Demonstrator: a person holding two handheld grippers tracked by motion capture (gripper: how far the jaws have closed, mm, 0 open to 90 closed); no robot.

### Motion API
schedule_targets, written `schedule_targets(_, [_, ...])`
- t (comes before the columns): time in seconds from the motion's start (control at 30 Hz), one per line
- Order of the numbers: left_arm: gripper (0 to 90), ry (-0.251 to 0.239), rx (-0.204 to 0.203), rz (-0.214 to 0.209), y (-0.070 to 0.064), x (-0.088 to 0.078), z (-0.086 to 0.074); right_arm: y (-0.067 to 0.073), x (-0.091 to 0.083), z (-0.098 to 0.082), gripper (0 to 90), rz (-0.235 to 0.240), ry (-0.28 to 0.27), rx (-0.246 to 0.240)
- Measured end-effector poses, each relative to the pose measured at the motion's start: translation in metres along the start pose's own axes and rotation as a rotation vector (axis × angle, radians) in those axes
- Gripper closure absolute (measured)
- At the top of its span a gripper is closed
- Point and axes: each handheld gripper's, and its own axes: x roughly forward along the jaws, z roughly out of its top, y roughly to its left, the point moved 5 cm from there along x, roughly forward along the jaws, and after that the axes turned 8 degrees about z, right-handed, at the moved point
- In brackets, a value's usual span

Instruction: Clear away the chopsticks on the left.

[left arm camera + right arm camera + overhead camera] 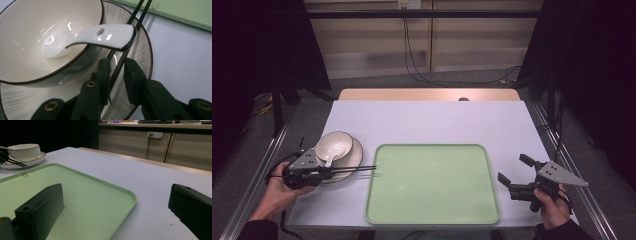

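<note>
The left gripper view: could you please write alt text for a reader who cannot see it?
The left tongs are shut on a pair of thin black chopsticks. Behind them, a glossy white ceramic spoon rests in a cream bowl with a dark rim, standing on a matching ribbed plate.

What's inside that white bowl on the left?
A white ceramic spoon lies in the bowl, its handle resting over the rim. The bowl stands on a plate. The spoon's scoop covers part of the bowl's bottom.
</note>
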Motion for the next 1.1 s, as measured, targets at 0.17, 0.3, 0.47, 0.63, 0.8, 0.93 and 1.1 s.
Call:
schedule_targets(0.17, [75.6,0.034,0.029,-0.033,-0.002,0.002,-0.002,0.001,0.001,-0.001,0.0,0.003,0.006,0.006])
schedule_targets(0.3, [81.9,0.041,0.019,-0.064,-0.002,0.002,-0.002,0.000,0.001,-0.001,0.0,-0.002,0.006,0.007])
schedule_targets(0.47, [84.9,0.062,0.003,-0.091,-0.001,0.001,-0.003,-0.001,0.001,-0.001,0.0,-0.009,0.003,0.013])
schedule_targets(0.63, [85.5,0.056,-0.030,-0.087,-0.002,0.001,-0.002,0.000,0.001,-0.001,0.0,-0.011,0.006,0.016])
schedule_targets(0.8, [85.7,0.065,-0.074,-0.093,-0.002,-0.003,0.001,0.000,0.001,-0.001,0.0,-0.006,0.006,0.011])
schedule_targets(0.93, [85.6,0.052,-0.112,-0.103,-0.004,-0.008,0.005,-0.001,0.001,0.000,0.0,-0.008,0.000,0.009])
schedule_targets(1.1, [85.7,0.019,-0.161,-0.093,-0.005,-0.015,0.011,0.000,0.001,-0.001,0.0,-0.003,0.007,0.022])
